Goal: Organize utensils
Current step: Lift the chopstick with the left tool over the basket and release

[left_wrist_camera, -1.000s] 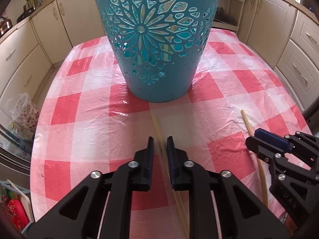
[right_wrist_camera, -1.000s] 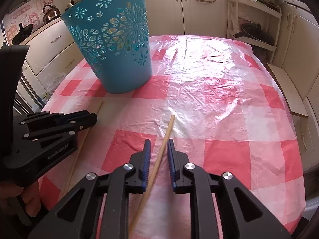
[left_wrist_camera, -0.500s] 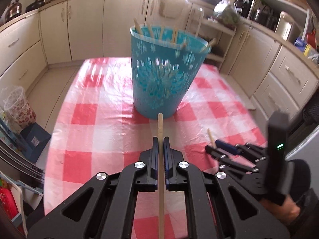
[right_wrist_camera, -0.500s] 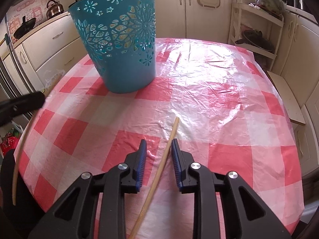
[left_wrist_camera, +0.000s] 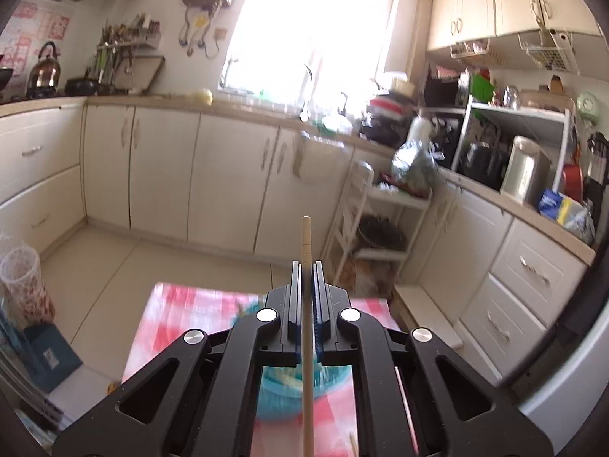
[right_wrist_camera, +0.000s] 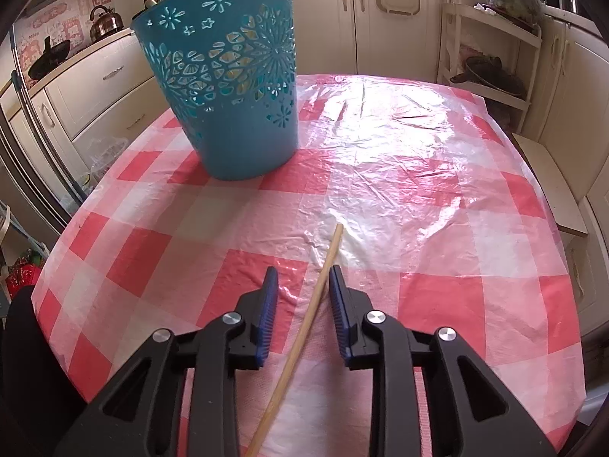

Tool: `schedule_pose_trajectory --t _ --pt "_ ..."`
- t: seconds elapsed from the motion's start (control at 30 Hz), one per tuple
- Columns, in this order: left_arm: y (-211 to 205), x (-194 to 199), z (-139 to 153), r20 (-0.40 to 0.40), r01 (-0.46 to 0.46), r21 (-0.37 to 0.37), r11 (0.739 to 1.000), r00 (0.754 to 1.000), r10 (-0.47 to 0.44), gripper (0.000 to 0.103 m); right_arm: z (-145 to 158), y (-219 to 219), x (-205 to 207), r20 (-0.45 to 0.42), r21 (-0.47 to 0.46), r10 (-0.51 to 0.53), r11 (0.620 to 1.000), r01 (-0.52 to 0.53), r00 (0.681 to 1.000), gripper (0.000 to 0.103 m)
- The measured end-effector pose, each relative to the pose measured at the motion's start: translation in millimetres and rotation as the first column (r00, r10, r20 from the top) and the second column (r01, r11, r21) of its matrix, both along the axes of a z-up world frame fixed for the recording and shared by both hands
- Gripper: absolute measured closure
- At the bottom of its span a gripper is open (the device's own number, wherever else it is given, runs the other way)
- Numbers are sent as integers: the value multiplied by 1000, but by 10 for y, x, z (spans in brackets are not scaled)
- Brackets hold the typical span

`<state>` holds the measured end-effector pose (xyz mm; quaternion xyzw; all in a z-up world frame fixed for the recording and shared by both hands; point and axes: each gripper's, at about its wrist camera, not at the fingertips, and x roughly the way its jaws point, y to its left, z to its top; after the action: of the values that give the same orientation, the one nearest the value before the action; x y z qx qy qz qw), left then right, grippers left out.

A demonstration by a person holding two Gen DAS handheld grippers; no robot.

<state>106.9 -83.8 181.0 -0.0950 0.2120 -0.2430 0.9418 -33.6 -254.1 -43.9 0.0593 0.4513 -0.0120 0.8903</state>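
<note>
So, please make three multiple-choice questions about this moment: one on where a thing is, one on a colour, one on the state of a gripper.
1. Where does the chopstick near the right gripper lie?
A. Inside the basket
B. On the checked tablecloth, between the open fingers
C. On the floor

2. What colour is the basket with the cut-out flowers?
A. Blue-green
B. Yellow
C. Black

3. What is the state of the left gripper?
A. Wide open and empty
B. Shut on a chopstick
C. Shut on a spoon

Answers:
1 B: the stick rests flat on the tablecloth, and the blue pads stand apart on both sides of it.
2 A: its wall is blue-green in the right wrist view.
3 B: the jaws press on a thin wooden stick whose end points past the fingertips.
</note>
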Motion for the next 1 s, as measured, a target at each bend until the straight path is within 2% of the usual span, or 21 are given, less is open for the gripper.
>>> schedule_pose_trajectory --t 0.17,0.3,0.53,0.87,0.93,1.0 --pt "-157 432 108 90 -87 -46 995 992 91 98 0 21 1 2 0 12 1000 -12 1000 70" --pt "-279 677 -8 122 -132 -48 990 983 137 98 -3 33 9 1 1 19 1000 -19 1000 67" --pt "-383 848 -356 89 -158 -27 987 983 159 98 -1 41 14 1 8 23 1000 -23 1000 63" --pt "-476 680 -672 38 -104 100 989 994 101 97 0 66 19 1 -2 26 1000 -26 1000 62" --pt "-456 611 -701 21 -93 120 988 996 92 92 2 65 16 1 -2 26 1000 -26 1000 62" --pt "-340 498 -700 20 -108 121 987 994 106 73 5 52 16 0 3 28 1000 -28 1000 62"
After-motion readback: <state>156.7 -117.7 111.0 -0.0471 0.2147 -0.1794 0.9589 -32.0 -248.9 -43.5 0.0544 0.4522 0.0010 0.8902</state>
